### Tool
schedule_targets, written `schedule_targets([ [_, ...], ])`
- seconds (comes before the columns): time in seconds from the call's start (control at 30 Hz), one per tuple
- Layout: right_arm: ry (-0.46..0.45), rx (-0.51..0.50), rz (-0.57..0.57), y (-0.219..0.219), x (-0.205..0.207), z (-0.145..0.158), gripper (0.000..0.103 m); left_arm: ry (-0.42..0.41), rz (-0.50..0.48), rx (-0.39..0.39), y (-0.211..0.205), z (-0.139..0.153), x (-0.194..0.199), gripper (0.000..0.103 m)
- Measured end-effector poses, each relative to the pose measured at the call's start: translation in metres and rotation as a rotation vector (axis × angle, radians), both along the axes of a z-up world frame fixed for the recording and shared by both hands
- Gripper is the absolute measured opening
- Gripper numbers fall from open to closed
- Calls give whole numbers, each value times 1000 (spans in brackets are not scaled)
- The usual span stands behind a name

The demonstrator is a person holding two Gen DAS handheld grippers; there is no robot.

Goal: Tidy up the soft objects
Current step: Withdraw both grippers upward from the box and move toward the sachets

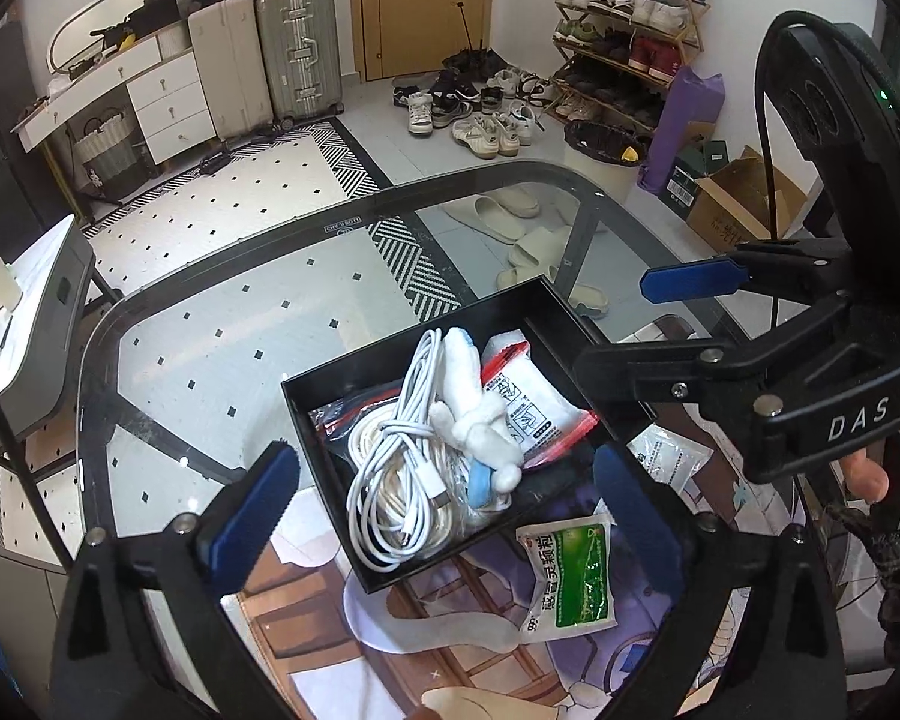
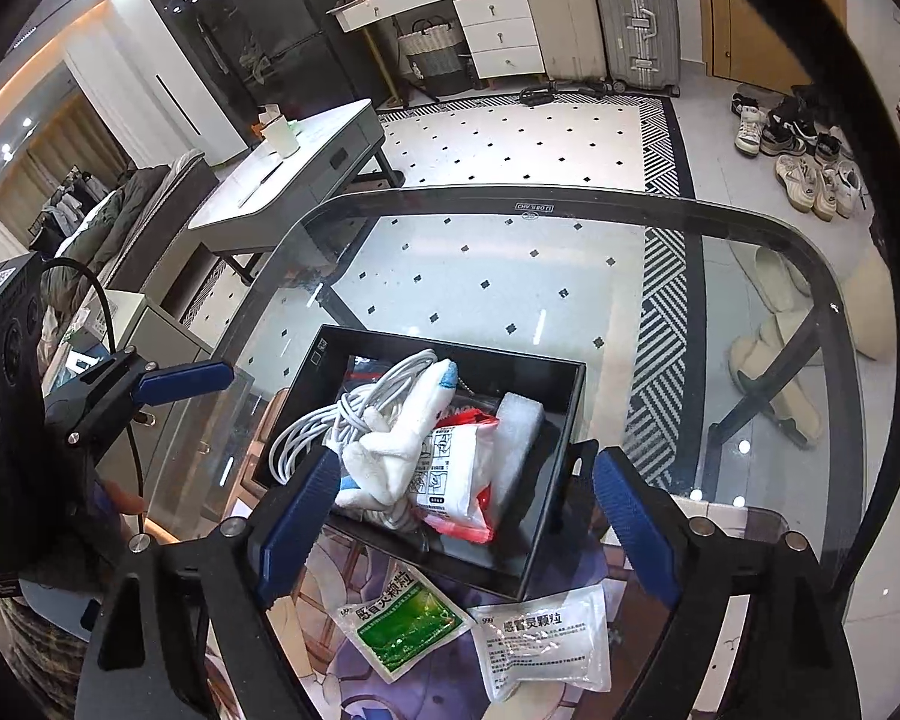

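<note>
The black tray (image 1: 324, 414) sits on the glass counter (image 1: 168, 354), inset from the counter's far edge and overlapping the printed mat (image 1: 480, 648) at the near edge. It serves as the collection bin, so the soft items are piled inside it rather than spread out.

At the tray's left side lies the coiled white cable (image 1: 390, 480). It is bundled, which keeps it compact against the left wall. Across the coil rests the white plush toy (image 1: 474, 414), laid diagonally on top, most likely because it went in late. To its right, the red-and-white packet (image 1: 534, 402) leans against the toy. A white foam block (image 2: 519, 426) stands along the right wall.

Two items lie outside the tray, on the mat by the near edge: the green sachet (image 2: 405, 624) to the left and the clear sachet (image 2: 540, 642) just beside it. In all likelihood these are the remaining items to collect.

The left tool (image 1: 444, 498) hangs above the tray's near wall, fingers spread wide and holding nothing. The right tool (image 2: 459, 516) is likewise spread and empty, straddling the tray's near-right corner, just above the two sachets. Judging by this position, the next grasp calls for lowering onto a flat sachet and pinching an edge.
</note>
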State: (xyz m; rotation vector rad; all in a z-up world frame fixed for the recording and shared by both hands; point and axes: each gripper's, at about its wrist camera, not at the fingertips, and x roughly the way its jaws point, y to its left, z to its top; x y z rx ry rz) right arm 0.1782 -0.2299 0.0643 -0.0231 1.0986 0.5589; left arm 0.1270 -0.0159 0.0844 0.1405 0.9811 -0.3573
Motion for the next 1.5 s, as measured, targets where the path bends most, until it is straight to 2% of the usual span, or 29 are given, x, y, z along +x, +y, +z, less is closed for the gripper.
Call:
schedule_targets([
  [0.2,-52,-10,-8,-13,-23,12,94,-12,2,3,-1,4,-12,103],
  [0.3,-86,-50,-22,-15,-29,17,96,-19,5,10,-1,6,-17,103],
  [0.6,-98,-56,-37,-30,-47,19,97,-27,8,14,-7,3,-37,103],
  [1.2,-53,-63,-74,-56,-61,-4,97,4,-4,24,-22,-15,-58,103],
  [1.5,10,-90,-75,-61,-57,-29,97,37,-10,29,-27,-32,-62,103],
])
